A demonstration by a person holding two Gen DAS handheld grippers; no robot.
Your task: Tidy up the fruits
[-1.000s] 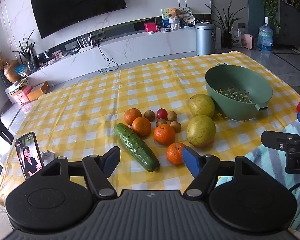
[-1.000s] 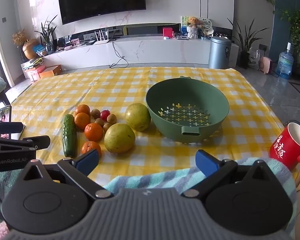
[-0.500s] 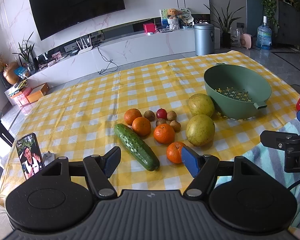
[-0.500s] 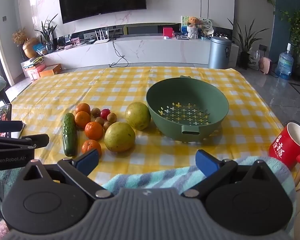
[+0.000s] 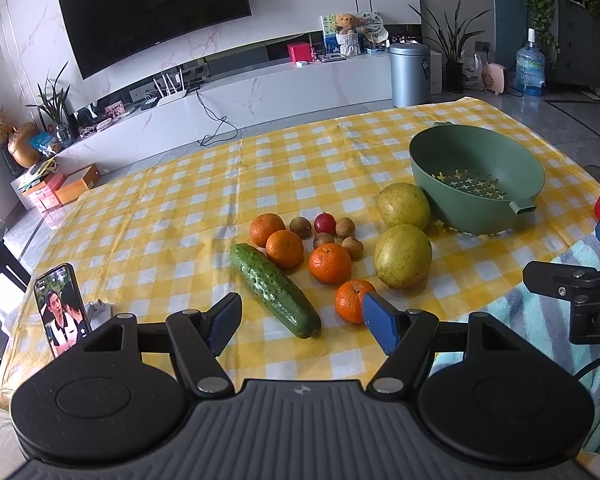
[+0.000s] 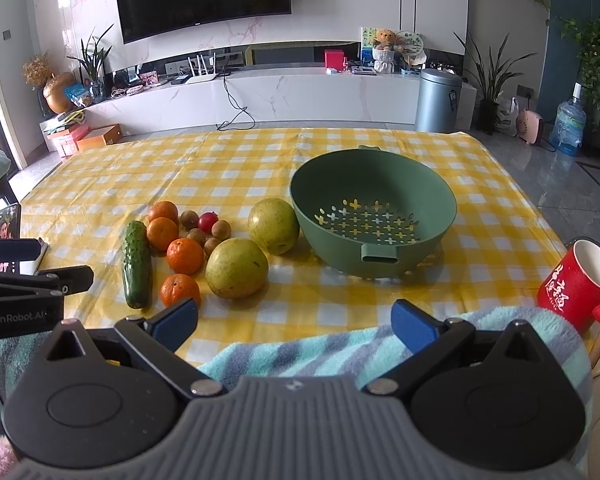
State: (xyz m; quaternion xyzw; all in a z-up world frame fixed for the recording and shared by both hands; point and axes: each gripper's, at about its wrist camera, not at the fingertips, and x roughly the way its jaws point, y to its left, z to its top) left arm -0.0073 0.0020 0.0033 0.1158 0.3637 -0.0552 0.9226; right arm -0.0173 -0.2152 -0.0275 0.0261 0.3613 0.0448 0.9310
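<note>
Your green colander bowl [image 6: 374, 216] sits toward the right edge of the surface [image 6: 260, 152], which is covered by a yellow-and-white checked cloth. The bowl holds nothing; you can see the cross-shaped drain holes across its bottom and a slotted handle tab facing you.

The fruit lies in a loose cluster just left of the bowl. Two large yellow-green round fruits [image 6: 236, 268] sit nearest it, the farther one almost touching the bowl's wall. Four oranges [image 6: 185, 255] are spread beside them, with a few small brown fruits [image 6: 221, 229] and one small red fruit [image 6: 208, 221] between. A bumpy dark green cucumber [image 6: 137, 264] lies at the left of the group, pointing lengthwise toward the near edge.

Your left tool [image 5: 300, 322] hangs over the near edge, its blue-padded fingers spread wide and holding nothing; its right pad overlaps the nearest orange in view. Your right tool [image 6: 294, 322] is likewise wide open and empty, above a striped teal towel [image 6: 320, 352].

A red mug [image 6: 576, 282] with white characters stands at the near right corner. The left tool's body reads "GenRobot.AI". A phone [image 5: 62, 310] showing video is propped at the near left.
</note>
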